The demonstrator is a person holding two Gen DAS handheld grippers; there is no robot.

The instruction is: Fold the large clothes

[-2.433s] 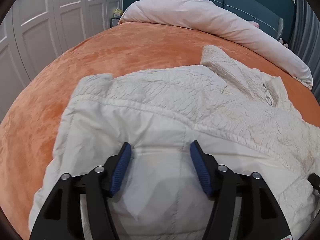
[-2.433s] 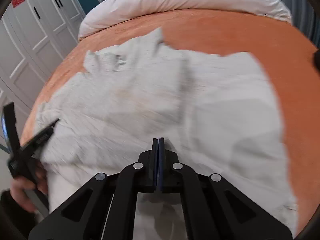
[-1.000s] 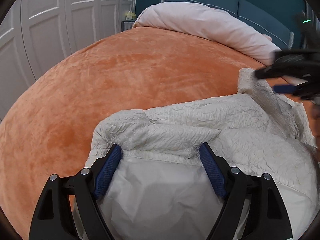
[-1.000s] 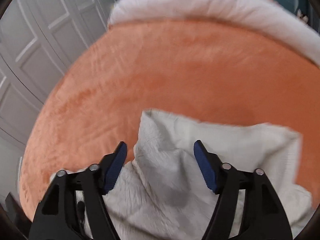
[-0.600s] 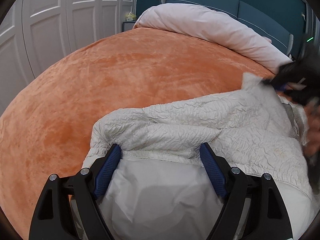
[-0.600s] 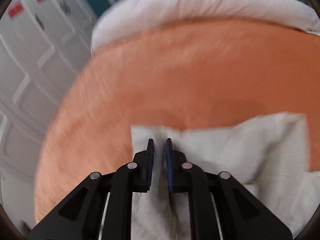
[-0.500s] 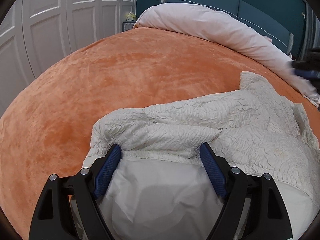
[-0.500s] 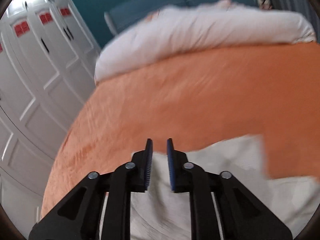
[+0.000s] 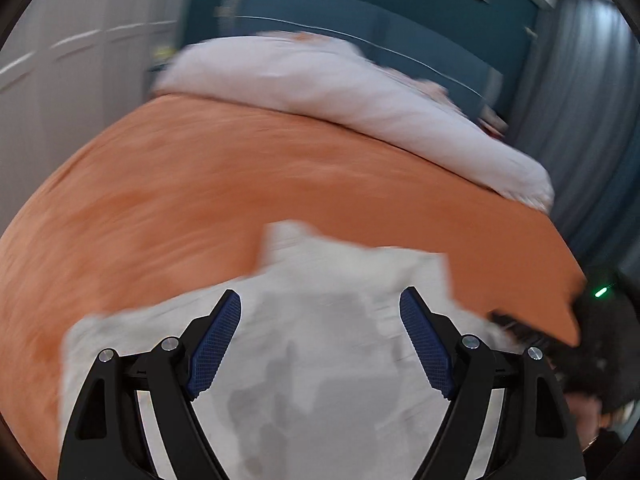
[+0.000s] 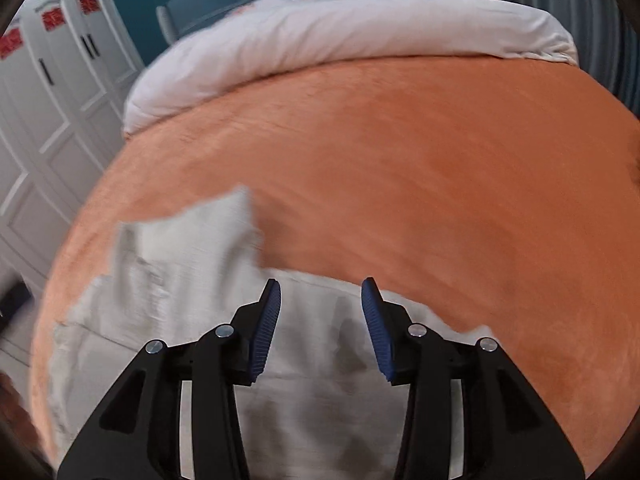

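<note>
Hovering both sets of fingers over the cream jacket (image 10: 192, 280) heaped on the orange bed (image 10: 420, 168), my left gripper (image 9: 320, 336) gaping empty and my right gripper (image 10: 320, 320) opening on nothing (both views blurred), I should pinch one edge cleanly.

Right tool (image 10: 320, 300) jaws opening, nothing pinched, above cream garment (image 10: 192, 280) on orange bedspread (image 10: 440, 168).
</note>
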